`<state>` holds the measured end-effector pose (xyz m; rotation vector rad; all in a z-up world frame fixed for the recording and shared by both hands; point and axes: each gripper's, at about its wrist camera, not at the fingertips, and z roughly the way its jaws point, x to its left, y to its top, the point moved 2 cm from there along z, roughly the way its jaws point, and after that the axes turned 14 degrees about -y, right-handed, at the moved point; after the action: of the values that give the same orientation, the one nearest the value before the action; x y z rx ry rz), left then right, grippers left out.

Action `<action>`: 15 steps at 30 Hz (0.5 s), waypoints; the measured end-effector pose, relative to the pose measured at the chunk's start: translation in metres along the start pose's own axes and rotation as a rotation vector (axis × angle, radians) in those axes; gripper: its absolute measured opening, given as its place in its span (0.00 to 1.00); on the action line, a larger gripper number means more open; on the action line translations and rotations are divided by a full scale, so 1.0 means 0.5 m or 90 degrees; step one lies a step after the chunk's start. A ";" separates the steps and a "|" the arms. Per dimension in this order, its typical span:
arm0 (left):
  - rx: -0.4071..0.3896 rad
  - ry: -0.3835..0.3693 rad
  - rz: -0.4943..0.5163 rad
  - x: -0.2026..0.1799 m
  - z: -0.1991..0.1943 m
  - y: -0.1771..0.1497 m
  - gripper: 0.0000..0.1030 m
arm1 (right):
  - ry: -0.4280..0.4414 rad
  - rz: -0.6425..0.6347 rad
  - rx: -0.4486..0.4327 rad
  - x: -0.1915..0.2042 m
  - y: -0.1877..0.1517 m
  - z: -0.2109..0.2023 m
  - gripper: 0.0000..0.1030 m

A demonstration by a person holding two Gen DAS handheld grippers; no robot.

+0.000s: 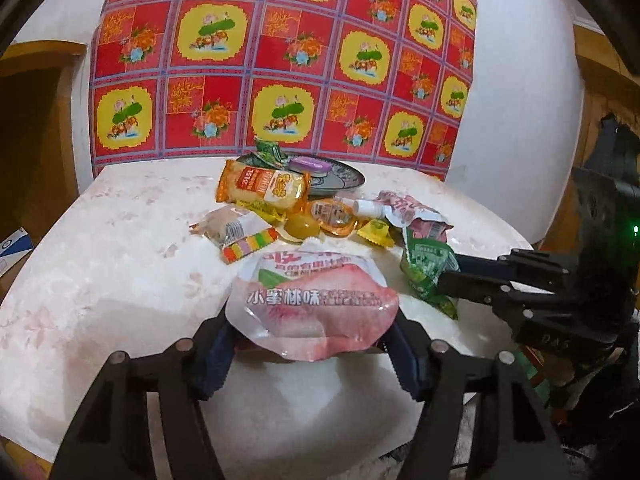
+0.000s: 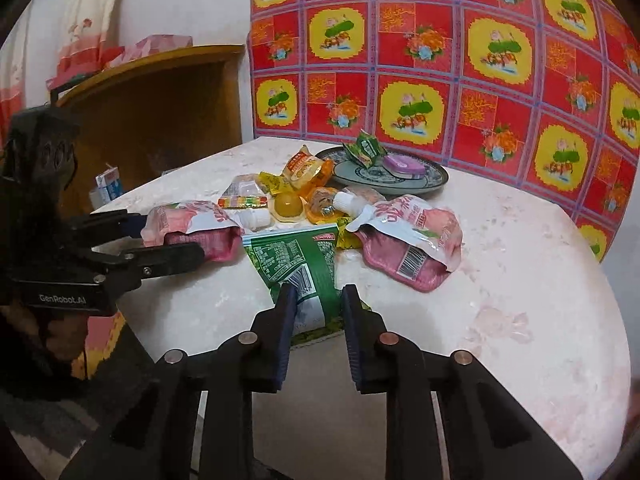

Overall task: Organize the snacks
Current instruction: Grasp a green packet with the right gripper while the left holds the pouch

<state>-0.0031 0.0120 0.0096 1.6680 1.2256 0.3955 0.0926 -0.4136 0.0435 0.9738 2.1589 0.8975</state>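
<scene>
Right tool [image 2: 316, 304] (clamped) — green packet [image 2: 296, 264]

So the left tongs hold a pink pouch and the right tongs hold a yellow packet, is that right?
Not quite. The right tongs grip a green packet, not a yellow one; the right wrist view shows it. The left tongs do hold the pink pouch.

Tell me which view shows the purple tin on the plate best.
The right wrist view. There the purple tin lies unobstructed on the patterned plate, with its lid and side visible. The left wrist view shows it farther off, smaller, and partly hidden behind the orange snack packet.
</scene>
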 end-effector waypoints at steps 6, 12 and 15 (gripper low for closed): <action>-0.020 0.001 0.000 -0.001 -0.016 0.010 0.67 | 0.008 0.046 -0.018 -0.011 0.005 -0.014 0.20; -0.037 0.008 0.033 -0.022 -0.029 0.038 0.67 | 0.024 0.076 -0.033 -0.035 0.028 -0.033 0.20; -0.041 0.004 0.040 -0.025 -0.033 0.054 0.67 | 0.018 0.086 -0.040 -0.050 0.043 -0.033 0.20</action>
<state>-0.0058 0.0097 0.0436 1.6543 1.1544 0.4746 0.1026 -0.4283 0.0759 1.0923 2.0949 1.0435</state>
